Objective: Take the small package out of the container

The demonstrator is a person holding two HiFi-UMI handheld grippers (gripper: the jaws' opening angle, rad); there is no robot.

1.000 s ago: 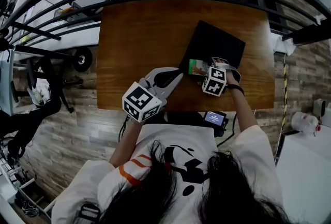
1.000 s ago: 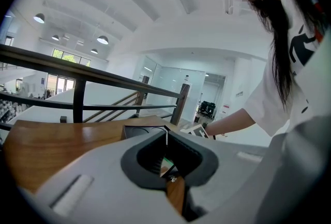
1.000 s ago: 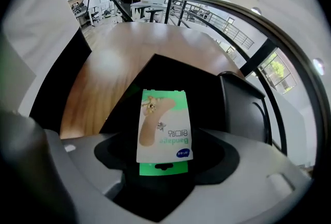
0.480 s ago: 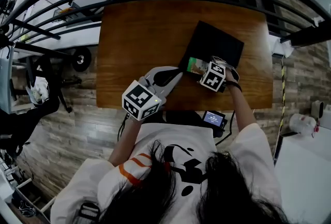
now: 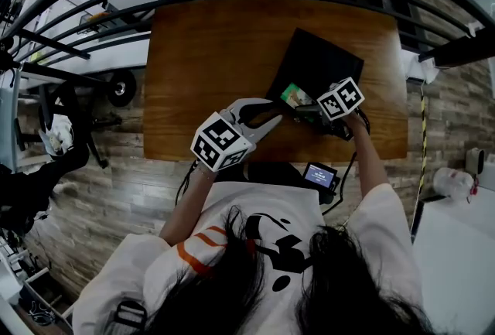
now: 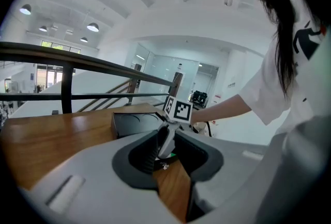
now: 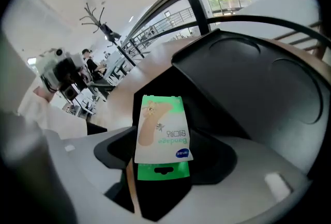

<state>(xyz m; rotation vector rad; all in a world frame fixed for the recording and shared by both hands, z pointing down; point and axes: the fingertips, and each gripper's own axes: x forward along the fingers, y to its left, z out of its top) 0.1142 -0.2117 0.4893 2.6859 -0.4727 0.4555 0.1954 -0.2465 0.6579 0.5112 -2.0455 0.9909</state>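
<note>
Right gripper [image 7: 160,166] jaws clamped on the lower end of the small package [image 7: 161,132], a green-and-white bandage pack standing up between them, black container [image 7: 258,83] just beyond, package at its near edge, left gripper [image 6: 168,158] jaws spread and empty over the desk [image 5: 201,55] beside it.

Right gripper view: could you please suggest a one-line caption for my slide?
Right tool gripping the small bandage package by its green tab end, with the black container just behind.
</note>
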